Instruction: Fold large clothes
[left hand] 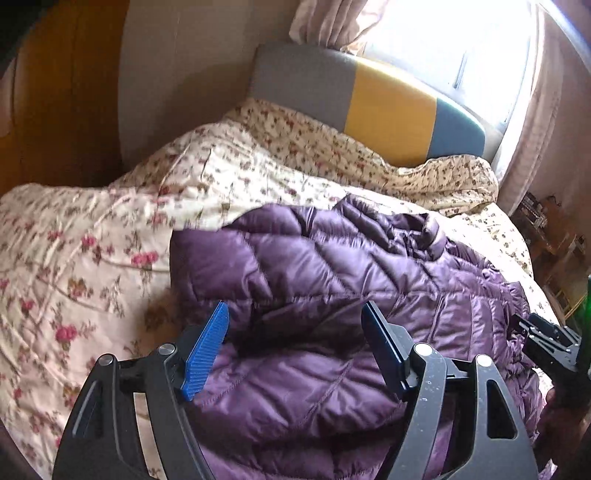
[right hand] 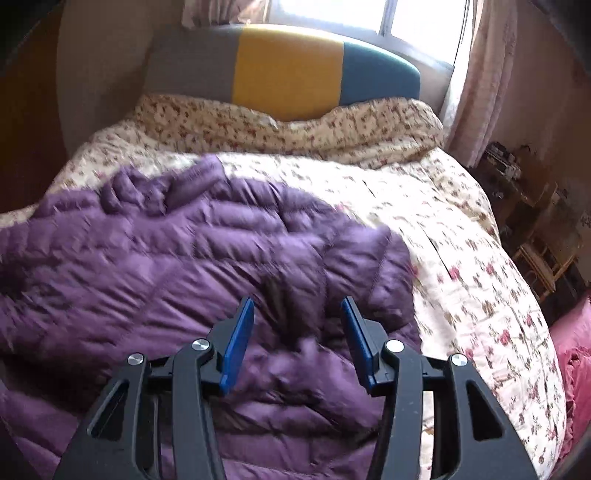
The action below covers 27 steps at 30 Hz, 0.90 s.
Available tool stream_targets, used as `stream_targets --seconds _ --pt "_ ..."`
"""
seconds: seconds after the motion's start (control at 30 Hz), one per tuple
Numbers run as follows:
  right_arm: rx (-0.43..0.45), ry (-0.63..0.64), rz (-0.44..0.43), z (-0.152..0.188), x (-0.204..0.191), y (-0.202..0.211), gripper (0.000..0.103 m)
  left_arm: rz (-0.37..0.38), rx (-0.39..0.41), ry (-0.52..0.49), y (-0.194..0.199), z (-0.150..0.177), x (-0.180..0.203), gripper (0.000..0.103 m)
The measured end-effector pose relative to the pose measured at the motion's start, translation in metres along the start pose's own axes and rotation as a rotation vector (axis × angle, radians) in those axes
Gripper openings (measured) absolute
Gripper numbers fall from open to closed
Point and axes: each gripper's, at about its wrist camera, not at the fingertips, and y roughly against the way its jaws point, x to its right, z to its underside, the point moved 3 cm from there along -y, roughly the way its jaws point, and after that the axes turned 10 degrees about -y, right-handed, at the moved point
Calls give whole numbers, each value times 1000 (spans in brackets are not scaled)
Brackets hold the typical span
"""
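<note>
The purple down jacket [left hand: 332,280] lies bunched on the bed, on top of the floral quilt [left hand: 92,258], with its quilted panels partly doubled over each other. It looks light and very soft, full of air, so I judge it will spring back after each fold and must be pressed flat. The shell is shiny and smooth, so it is probably slippery; a thin pinch of the cloth may slide out. A better hold is likely a firm part: a stitched seam, the hem or the collar, which seems to be the wrinkled ridge at the far side. No brand, label or writing can be read on it in either view.

The left gripper [left hand: 295,332] has its jaws spread wide above the near part of the jacket, and nothing is between the blue pads [left hand: 207,350]. The right gripper [right hand: 297,339] is also spread, less wide, over the cloth, and it pinches nothing; the picture is blurred there.

Beyond the quilt stands the headboard [right hand: 288,70] in grey, yellow and blue panels, then the bright window [right hand: 332,14] with pale curtains [right hand: 476,81].
</note>
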Motion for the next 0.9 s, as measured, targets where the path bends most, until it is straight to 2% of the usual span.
stream_targets --seconds 0.2,0.33,0.43,0.57,0.73,0.77,0.8,0.83,0.9 --pt "-36 12 -55 -8 -35 -24 59 -26 -24 -52 -19 -4 2 74" --pt "-74 43 -45 0 -46 -51 60 -46 -82 -67 -43 6 -4 74" --pt "-80 73 -43 8 -50 -63 60 -29 -120 -52 -60 20 -10 74" --pt "-66 75 -45 19 -50 -73 60 -9 -118 -25 -66 25 -15 74" --pt "-72 77 -38 17 -49 -70 61 -20 -130 -31 -64 22 -13 74" --pt "-78 78 -39 15 -47 -68 62 -19 -133 -26 -62 21 -12 74" --pt "-89 83 -42 13 -46 -63 69 -17 -138 -10 -57 19 -14 75" --pt "-96 80 -54 11 -42 -56 80 -11 -136 4 -51 18 -15 79" --pt "-89 81 -66 9 -32 -38 85 5 -107 25 -29 20 -17 83"
